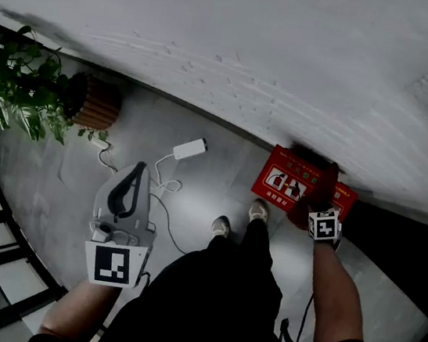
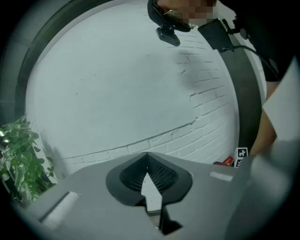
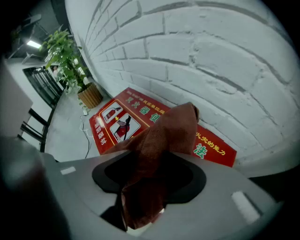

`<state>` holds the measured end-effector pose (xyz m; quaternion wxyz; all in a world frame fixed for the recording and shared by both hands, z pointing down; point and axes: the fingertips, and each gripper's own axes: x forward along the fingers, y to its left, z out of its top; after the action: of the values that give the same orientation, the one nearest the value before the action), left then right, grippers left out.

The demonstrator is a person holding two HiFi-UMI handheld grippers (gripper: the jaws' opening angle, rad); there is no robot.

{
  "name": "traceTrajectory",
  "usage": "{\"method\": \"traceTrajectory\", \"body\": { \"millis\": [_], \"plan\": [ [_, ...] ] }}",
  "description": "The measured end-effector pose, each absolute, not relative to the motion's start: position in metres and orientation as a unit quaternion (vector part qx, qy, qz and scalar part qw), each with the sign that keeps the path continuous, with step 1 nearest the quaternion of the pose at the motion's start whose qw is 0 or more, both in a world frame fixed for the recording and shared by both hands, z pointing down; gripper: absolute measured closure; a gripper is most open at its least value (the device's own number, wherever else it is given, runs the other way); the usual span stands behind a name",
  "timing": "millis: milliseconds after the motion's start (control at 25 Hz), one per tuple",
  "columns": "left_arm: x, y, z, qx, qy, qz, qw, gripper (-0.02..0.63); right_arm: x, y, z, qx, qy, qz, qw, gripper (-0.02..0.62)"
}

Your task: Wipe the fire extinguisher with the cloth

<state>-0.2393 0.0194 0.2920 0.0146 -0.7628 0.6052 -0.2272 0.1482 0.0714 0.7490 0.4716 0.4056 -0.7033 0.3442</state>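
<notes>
Rust-brown cloth [image 3: 176, 126], nubby, crumpled, clamped in right gripper [image 3: 154, 161], held over flat red fire extinguisher box [image 3: 136, 110] at foot of white-painted brick wall [image 3: 197, 56]. Left gripper [image 2: 147, 161] jaws together, empty. Smooth grey floor [image 1: 203, 192]; leafy plant [image 1: 20, 91] in ribbed pot [image 1: 97, 104].

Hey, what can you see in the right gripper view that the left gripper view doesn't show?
Only the right gripper view: the brown cloth clamped in its jaws, the printed face of the red fire extinguisher box, and a floor cable. Only the left gripper view: its own jaws together with nothing in them, and the person's head camera. Both: the white brick wall and the potted plant.
</notes>
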Motion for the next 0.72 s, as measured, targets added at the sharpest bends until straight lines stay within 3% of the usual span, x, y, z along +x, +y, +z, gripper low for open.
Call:
{"method": "traceTrajectory", "body": {
  "millis": [120,200,560,720],
  "plan": [
    [-0.253,0.009,0.296,-0.756,0.616,-0.223,0.003,0.606,0.15,0.063,0.756,0.412,-0.693,0.334,0.488,0.44],
    [-0.259,0.007,0.297,-0.751,0.623,-0.218,-0.003,0.606,0.14,0.057,0.753,0.389,-0.707,0.328,0.491,0.523],
    [-0.302,0.019,0.286,-0.702,0.677,-0.223,-0.011,0.606,-0.004,-0.044,0.712,0.258,-0.816,0.229,0.465,0.531],
    [-0.318,0.036,0.276,-0.67,0.703,-0.238,-0.003,0.606,-0.029,-0.068,0.733,0.222,-0.817,0.222,0.484,0.531]
  ]
}}
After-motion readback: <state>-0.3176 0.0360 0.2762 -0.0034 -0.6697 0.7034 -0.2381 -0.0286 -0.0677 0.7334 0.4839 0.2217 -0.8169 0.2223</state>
